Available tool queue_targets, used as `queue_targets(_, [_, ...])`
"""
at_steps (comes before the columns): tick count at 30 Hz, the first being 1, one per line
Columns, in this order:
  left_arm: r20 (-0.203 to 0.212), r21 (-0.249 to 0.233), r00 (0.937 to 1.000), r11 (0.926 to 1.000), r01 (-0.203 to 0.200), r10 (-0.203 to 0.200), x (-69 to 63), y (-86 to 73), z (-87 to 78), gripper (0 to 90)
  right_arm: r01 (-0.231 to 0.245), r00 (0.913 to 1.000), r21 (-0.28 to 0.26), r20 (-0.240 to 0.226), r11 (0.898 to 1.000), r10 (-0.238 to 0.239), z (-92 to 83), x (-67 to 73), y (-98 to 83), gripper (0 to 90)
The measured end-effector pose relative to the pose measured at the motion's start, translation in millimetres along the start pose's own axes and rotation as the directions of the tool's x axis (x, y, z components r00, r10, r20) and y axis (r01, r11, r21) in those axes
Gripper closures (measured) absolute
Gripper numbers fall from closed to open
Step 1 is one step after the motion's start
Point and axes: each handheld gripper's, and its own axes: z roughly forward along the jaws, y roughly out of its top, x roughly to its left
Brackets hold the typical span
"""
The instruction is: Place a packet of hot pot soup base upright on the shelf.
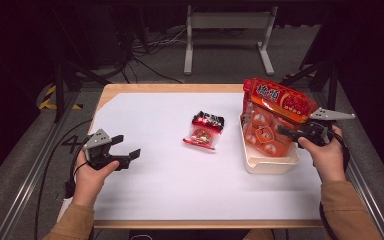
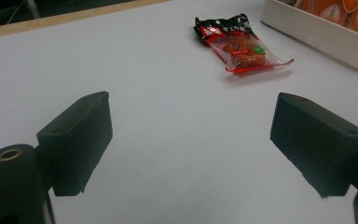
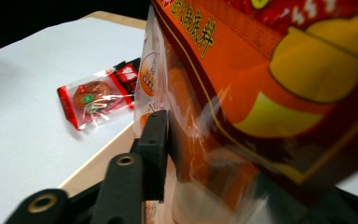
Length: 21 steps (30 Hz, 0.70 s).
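Observation:
A large orange-red snack bag stands tilted in a cream tray at the right of the table. My right gripper reaches into the tray from the right with the bag's lower clear part between its jaws. In the right gripper view the bag looms close. One finger lies beside its film without denting it, and the bag hides the other finger. A small red and black snack packet lies flat mid-table. My left gripper rests open at the left, with nothing between its fingers.
White paper covers the wooden table. The small packet lies ahead of the left gripper, with the tray's wall beyond it to the right. A metal stand and cables sit on the floor behind the table.

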Motion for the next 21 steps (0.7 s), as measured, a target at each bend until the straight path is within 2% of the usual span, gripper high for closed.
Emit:
queue_targets(3, [0.000, 0.001, 1.0000, 1.0000, 0.006, -0.006, 0.6, -0.7, 0.2, 13.6, -0.003, 0.9999, -0.041, 0.011, 0.999, 0.004, -4.5, 0.4, -1.9, 49.6])
queue_targets(8, [0.004, -0.001, 1.0000, 1.0000, 0.007, -0.007, -0.9, 0.2, 0.1, 13.5, 0.011, 0.9988, -0.079, 0.049, 0.997, -0.007, -16.1, 4.0, -2.7, 42.2])
queue_targets(16, [0.006, -0.001, 1.0000, 1.0000, 0.003, -0.003, -0.5, 0.7, 1.6, 13.5, 0.034, 0.9945, -0.100, 0.103, 0.994, -0.023, -36.5, 12.4, -8.6, 38.9])
queue_targets(21, [0.013, -0.003, 0.9999, 1.0000, 0.003, -0.003, -1.2, 2.1, 3.0, 13.5, 0.028, 0.9921, -0.114, 0.125, 0.993, -0.014, -48.1, 19.4, -13.0, 38.7])
